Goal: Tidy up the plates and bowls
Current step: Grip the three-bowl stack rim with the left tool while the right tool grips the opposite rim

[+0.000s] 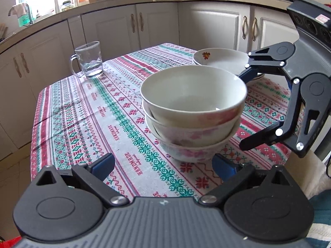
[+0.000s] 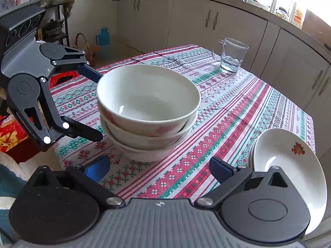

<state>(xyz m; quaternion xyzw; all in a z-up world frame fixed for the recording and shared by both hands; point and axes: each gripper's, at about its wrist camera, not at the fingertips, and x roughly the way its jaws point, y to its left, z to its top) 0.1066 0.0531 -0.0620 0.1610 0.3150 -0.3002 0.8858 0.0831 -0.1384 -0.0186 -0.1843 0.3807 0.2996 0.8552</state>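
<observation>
Three white bowls with pink flowers stand nested in a stack [image 1: 192, 113] on the patterned tablecloth; the stack also shows in the right wrist view [image 2: 148, 111]. A short stack of white plates with a fruit motif [image 1: 219, 59] lies behind it, and at the lower right of the right wrist view [image 2: 289, 165]. My left gripper [image 1: 163, 165] is open and empty, just in front of the bowls. My right gripper [image 2: 159, 168] is open and empty on the bowls' other side; it shows in the left wrist view [image 1: 246, 111], jaws spread beside the stack.
A glass mug [image 1: 89, 62] with a little water stands near the table's far corner, also in the right wrist view [image 2: 232, 55]. The tablecloth [image 1: 82, 113] covers a small table. Kitchen cabinets [image 1: 157, 24] surround it. A blue thermos [image 2: 103, 43] stands on the floor.
</observation>
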